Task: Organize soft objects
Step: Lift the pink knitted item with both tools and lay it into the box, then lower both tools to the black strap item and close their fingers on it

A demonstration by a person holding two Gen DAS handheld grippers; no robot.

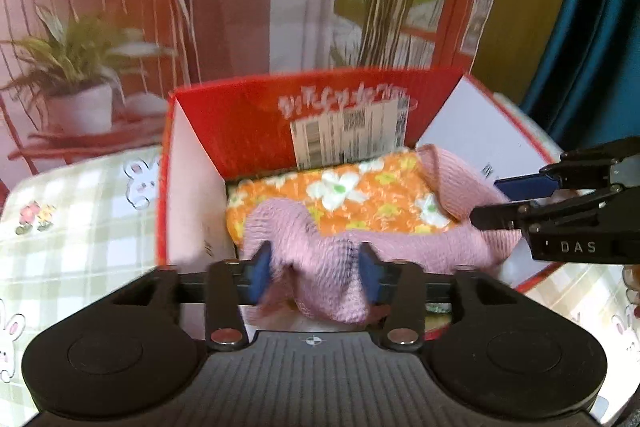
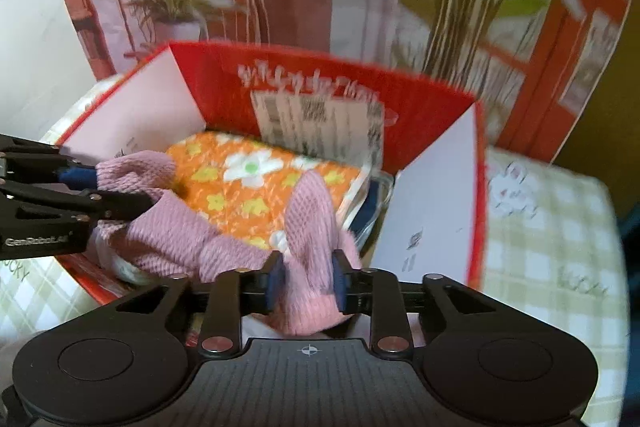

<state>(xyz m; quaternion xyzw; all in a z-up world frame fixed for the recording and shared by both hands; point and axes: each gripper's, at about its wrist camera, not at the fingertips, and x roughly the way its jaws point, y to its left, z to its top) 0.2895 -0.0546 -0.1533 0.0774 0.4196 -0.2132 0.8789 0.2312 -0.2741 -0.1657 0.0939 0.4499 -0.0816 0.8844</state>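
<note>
**Pink knit cloth over an open red box**

A pink knit cloth (image 1: 320, 247) drapes across an orange flowered towel (image 1: 360, 195) inside the red box (image 1: 248, 115). At the box's near edge, the left gripper (image 1: 316, 273) and right gripper (image 2: 308, 277) have fingers apart, cloth bunched loosely between them.

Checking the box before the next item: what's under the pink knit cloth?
The pink knit cloth lies draped over an orange flowered cloth inside the red box. Whatever lies below the orange cloth, including the box floor, is covered.
</note>
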